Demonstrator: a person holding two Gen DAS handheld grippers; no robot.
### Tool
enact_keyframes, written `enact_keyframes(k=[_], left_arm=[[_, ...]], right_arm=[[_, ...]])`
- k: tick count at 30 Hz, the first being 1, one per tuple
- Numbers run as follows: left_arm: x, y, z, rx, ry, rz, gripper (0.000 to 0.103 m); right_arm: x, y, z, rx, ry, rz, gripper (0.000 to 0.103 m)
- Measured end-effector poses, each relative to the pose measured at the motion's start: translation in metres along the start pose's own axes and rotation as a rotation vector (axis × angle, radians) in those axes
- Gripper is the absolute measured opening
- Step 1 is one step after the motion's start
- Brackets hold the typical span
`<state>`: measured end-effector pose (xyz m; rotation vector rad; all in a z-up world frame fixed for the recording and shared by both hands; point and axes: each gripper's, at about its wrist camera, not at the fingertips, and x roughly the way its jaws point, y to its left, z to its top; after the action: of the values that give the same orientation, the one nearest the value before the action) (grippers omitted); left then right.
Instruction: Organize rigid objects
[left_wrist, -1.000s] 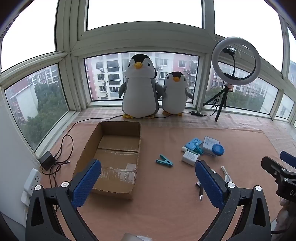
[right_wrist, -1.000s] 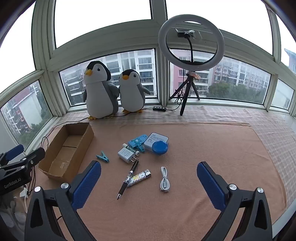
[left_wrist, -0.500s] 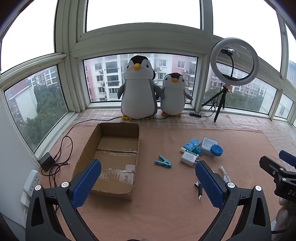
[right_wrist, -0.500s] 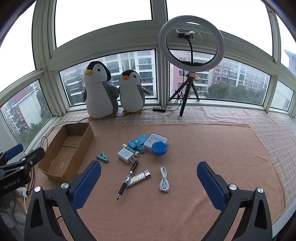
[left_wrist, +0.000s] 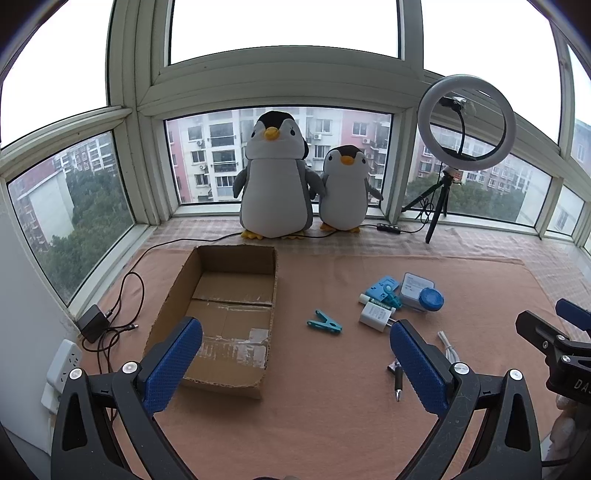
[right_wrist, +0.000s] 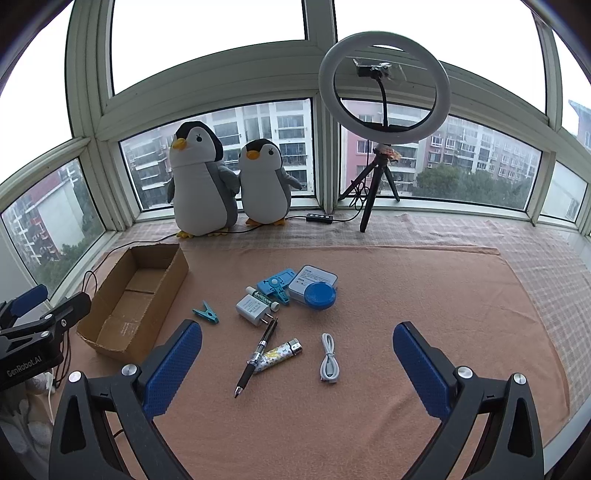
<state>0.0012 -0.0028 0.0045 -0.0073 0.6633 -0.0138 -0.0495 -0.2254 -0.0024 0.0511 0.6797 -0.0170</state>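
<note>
An open cardboard box (left_wrist: 225, 314) lies on the pink cloth at the left; it also shows in the right wrist view (right_wrist: 136, 295). Small items lie to its right: a teal clip (right_wrist: 205, 313), white charger (right_wrist: 253, 308), blue holder (right_wrist: 275, 285), white case with blue round lid (right_wrist: 319, 293), pen (right_wrist: 256, 356), patterned lighter (right_wrist: 280, 354), coiled white cable (right_wrist: 328, 358). My left gripper (left_wrist: 295, 365) is open and empty, near the box's front. My right gripper (right_wrist: 297, 365) is open and empty, above the pen and lighter.
Two plush penguins (left_wrist: 275, 177) and a ring light on a tripod (right_wrist: 384, 85) stand at the window. A black adapter with cables (left_wrist: 94, 326) and a white power strip (left_wrist: 61, 369) lie left of the box. The cloth's far edge (right_wrist: 369, 249) runs across.
Both views have shifted only slightly; the left view drifted a little to the right. No object has moved and both grippers stay open.
</note>
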Motion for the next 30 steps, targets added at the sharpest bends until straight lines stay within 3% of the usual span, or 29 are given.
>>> enact_keyframes(k=[30], left_arm=[[0.0023, -0.0012, -0.0032, -0.002, 0.000, -0.001, 0.103]], right_arm=[[0.0046, 0.0011, -0.0008, 0.004, 0.017, 0.003, 0.102]])
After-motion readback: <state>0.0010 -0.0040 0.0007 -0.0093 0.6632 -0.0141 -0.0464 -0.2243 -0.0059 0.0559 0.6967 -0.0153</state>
